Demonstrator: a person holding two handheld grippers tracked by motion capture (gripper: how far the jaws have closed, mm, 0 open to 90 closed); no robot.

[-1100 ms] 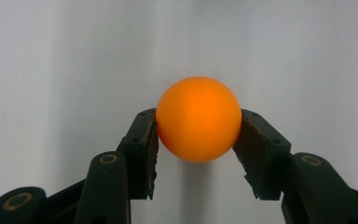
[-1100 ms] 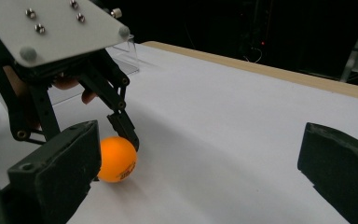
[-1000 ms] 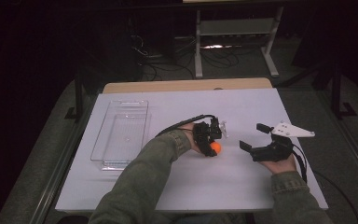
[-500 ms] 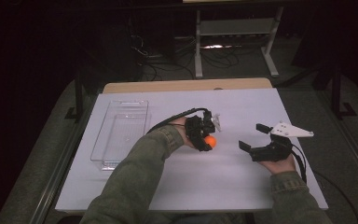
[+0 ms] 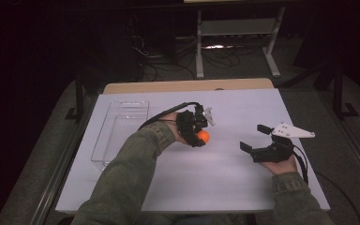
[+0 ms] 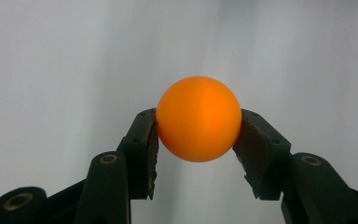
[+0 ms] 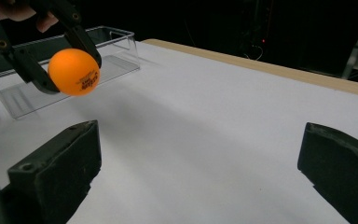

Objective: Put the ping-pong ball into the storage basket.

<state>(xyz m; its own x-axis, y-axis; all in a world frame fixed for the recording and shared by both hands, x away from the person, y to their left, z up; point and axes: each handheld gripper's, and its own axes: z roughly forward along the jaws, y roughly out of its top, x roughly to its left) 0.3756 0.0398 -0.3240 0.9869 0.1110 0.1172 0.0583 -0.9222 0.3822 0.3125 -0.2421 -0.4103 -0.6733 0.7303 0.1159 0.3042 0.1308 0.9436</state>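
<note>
Two grippers: left gripper [image 5: 200,136] jaws clamp orange ball [image 6: 198,118] above table [image 5: 225,173]; right gripper [image 5: 255,140] level, jaws spread.

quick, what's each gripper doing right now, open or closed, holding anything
Left gripper: closed on the orange ball, held clear of the table.
Right gripper: open, jaws wide apart, nothing between them.

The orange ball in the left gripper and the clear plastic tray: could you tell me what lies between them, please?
Nothing but bare white table. The high view shows an open stretch from the orange ball, clamped in the left gripper, to the clear tray.
</note>
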